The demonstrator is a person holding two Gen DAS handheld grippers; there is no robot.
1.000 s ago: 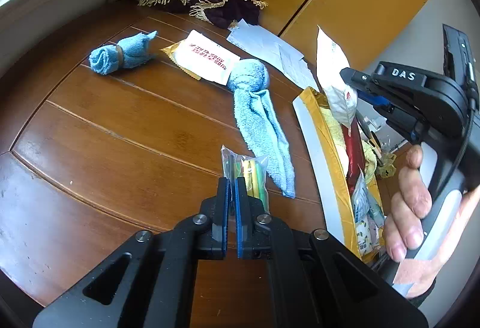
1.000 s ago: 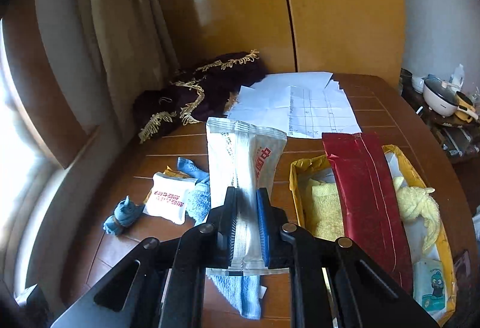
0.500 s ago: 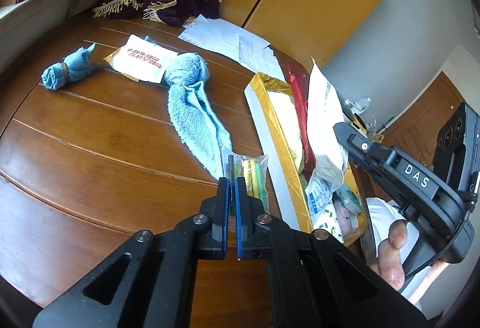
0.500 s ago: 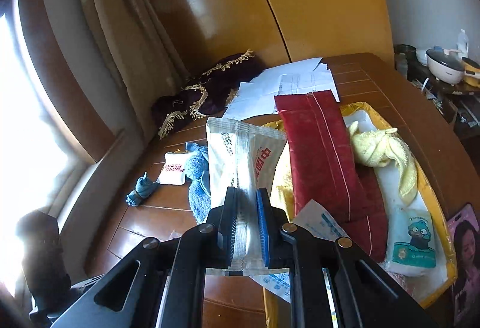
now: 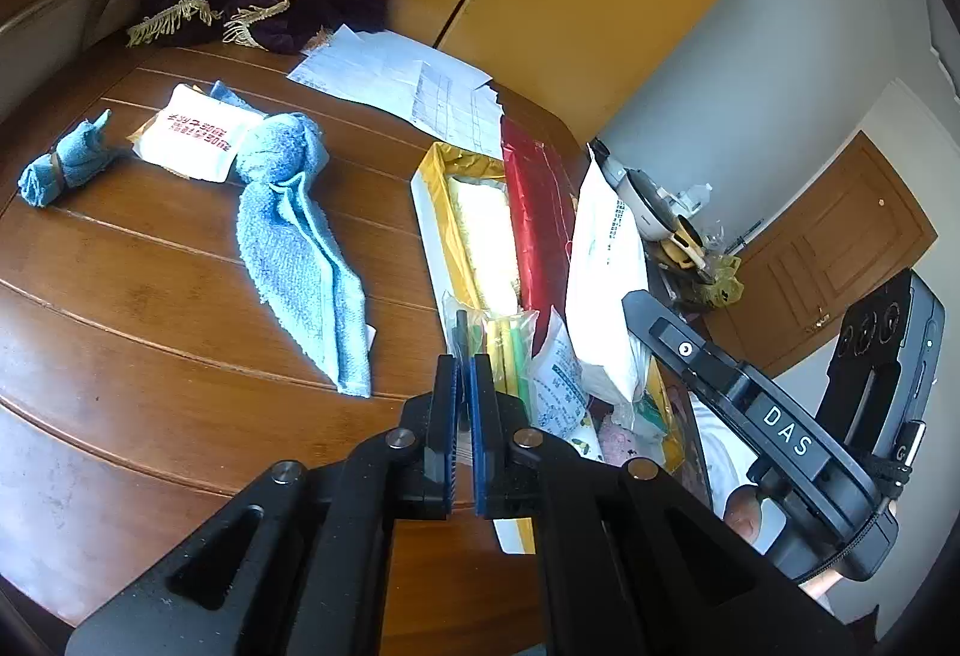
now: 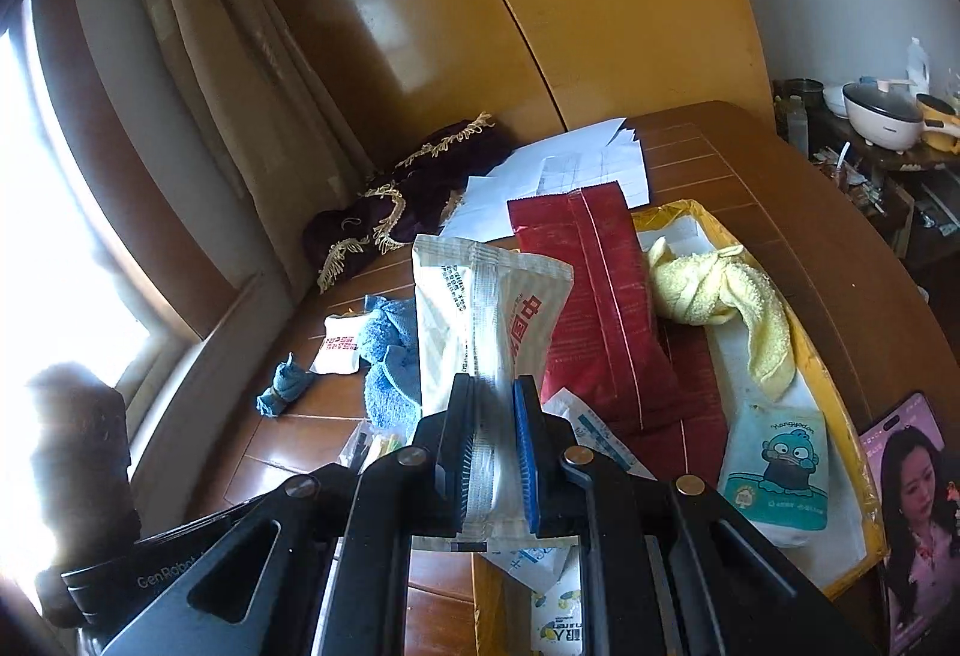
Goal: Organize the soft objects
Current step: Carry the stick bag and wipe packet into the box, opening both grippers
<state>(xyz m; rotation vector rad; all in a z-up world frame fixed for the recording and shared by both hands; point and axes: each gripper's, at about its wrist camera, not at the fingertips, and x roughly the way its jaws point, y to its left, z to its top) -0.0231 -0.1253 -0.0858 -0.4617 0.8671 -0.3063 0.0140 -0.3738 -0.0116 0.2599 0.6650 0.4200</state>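
Wood planks make up the big brown table [image 5: 150, 308]. On its right side sits a long yellow box [image 6: 834, 380] with soft things inside: a shiny red packet [image 6: 600, 308], a knotted yellow cloth [image 6: 714, 290] and a small blue tissue pack with a cartoon face [image 6: 780, 470]. On the bare table lie a long blue towel [image 5: 300, 248], a flat white packet with red letters [image 5: 192, 131] and a little rolled blue cloth [image 5: 60, 164].

Packing the soft things into the box looks like the step going on now. The right gripper [image 6: 495, 452] is closed tight on a white plastic tissue packet [image 6: 486, 308] and holds it up over the near left part of the box. The left gripper [image 5: 463, 434] is pinched nearly shut on a small clear bag of coloured sticks [image 5: 498, 344], held up by the box's near edge. It is hard to tell if the bag touches the box yet.

Next, the white packet likely needs to come down into a free spot beside the red one, and then the jaws should open. The small bag needs a spot too. After that, the blue towel and the other things on the table wait to be picked up.

The left gripper points forward, tipped down a little. The right one points along the box, with part of a hand [image 5: 744, 515] showing under it.
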